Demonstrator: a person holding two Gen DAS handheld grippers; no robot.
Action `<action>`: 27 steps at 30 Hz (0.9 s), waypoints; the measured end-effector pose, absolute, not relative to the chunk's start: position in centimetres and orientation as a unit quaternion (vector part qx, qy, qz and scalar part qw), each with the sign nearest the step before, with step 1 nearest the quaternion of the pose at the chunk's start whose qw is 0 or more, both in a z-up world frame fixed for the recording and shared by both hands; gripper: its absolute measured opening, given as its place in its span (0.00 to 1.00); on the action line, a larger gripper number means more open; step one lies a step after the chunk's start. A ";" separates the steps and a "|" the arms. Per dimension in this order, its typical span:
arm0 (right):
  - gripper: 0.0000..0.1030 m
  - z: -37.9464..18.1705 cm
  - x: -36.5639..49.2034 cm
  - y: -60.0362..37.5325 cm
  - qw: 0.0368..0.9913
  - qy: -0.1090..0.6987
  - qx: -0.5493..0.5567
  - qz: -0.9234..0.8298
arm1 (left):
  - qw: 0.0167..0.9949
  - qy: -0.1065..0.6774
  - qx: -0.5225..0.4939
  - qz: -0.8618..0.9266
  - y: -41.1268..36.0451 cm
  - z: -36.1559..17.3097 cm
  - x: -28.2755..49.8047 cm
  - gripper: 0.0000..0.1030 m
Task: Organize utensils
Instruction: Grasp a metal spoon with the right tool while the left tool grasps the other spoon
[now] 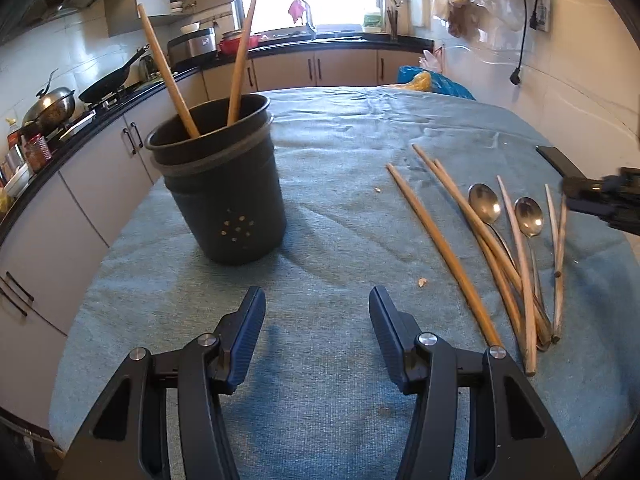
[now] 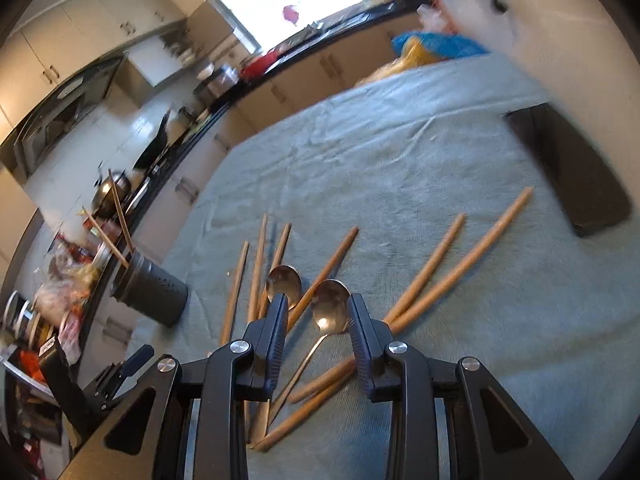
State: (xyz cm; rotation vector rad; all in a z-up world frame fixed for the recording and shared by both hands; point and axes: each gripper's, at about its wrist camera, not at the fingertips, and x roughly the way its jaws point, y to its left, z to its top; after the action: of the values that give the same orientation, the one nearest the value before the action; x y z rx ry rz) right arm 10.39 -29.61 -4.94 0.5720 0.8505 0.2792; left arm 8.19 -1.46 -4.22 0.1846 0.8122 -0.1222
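Looking down the right gripper [image 2: 318, 312], I have its jaws parted with nothing pinched, hanging over the bowl of one spoon [image 2: 330, 307], whose thin handle runs back between the fingers toward me. A second spoon [image 2: 285, 283] lies just beside it, on the side nearer the holder. I take this as lining up a pick: the jaws stand only a little wider than the bowl, which suits a narrow metal handle, though I cannot tell whether the pads touch the cloth yet.

The dark utensil holder [image 1: 226, 192] is my landmark. It stands upright on the blue-green tablecloth [image 1: 340, 140], and two wooden chopsticks [image 1: 240, 52] already lean in it, tips up and crossing apart, so the sorting is begun but far from done. Well to the right of the holder the loose chopsticks [image 1: 444, 248] and both spoons lie fanned out, handles bunched together at the near end and overlapping. That tangle is my worry; lifting one spoon could drag a stick along.

The left gripper [image 1: 318, 300] hovers low over bare cloth, near the holder's foot, jaws apart and empty. I judge it waits there so it can steady the holder or take a hand-off.

A flat black object [image 2: 572, 168] lies beyond the utensils, farthest from the holder, clear of the work.
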 end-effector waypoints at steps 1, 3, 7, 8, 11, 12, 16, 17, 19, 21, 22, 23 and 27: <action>0.32 -5.3 11.1 -29.6 0.860 0.415 0.265 0.134 | 0.912 0.395 0.090 -0.061 -1.5 -4.3 8.2 0.51; 0.32 -5.7 12.1 -29.4 0.859 0.422 0.251 0.147 | 0.911 0.397 0.088 -0.066 -1.5 -4.3 8.2 0.51; 0.32 -6.5 13.2 -28.9 0.856 0.434 0.226 0.165 | 0.909 0.401 0.086 -0.069 -1.5 -4.5 8.4 0.51; 0.32 -6.8 13.3 -28.7 0.854 0.438 0.223 0.172 | 0.909 0.401 0.088 -0.070 -1.6 -4.5 8.4 0.51; 0.29 -7.4 13.7 -27.8 0.854 0.444 0.202 0.181 | 0.910 0.397 0.094 -0.071 -1.8 -4.5 8.2 0.51; 0.17 -7.5 13.7 -27.5 0.856 0.444 0.194 0.180 | 0.910 0.396 0.098 -0.071 -2.0 -4.6 8.2 0.51; 0.03 -7.6 12.8 -27.0 0.867 0.437 0.163 0.177 | 0.900 0.413 0.105 -0.085 -3.0 -4.5 8.4 0.51; 0.03 -7.4 12.4 -27.3 0.870 0.430 0.165 0.176 | 0.899 0.415 0.105 -0.091 -3.4 -4.0 8.5 0.51; 0.03 -6.9 11.6 -27.9 0.878 0.413 0.170 0.173 | 0.899 0.412 0.102 -0.106 -4.3 -2.8 8.7 0.51; 0.03 -6.1 10.4 -28.7 0.888 0.391 0.174 0.166 | 0.897 0.413 0.098 -0.128 -5.3 -1.5 9.2 0.51; 0.03 -5.7 9.8 -29.1 0.894 0.380 0.176 0.161 | 0.894 0.414 0.096 -0.140 -6.0 -0.9 9.6 0.51; 0.03 -5.4 9.2 -29.7 0.897 0.369 0.184 0.159 | 0.890 0.419 0.092 -0.155 -6.9 -0.3 10.3 0.51; 0.02 -5.1 7.4 -31.3 0.901 0.348 0.207 0.155 | 0.871 0.445 0.071 -0.195 -9.9 0.7 13.7 0.51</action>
State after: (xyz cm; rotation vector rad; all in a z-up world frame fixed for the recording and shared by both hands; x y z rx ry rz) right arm 7.38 -31.26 -5.07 0.4281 0.7199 0.3202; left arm 13.73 -9.85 0.73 0.1491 0.9310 -0.4086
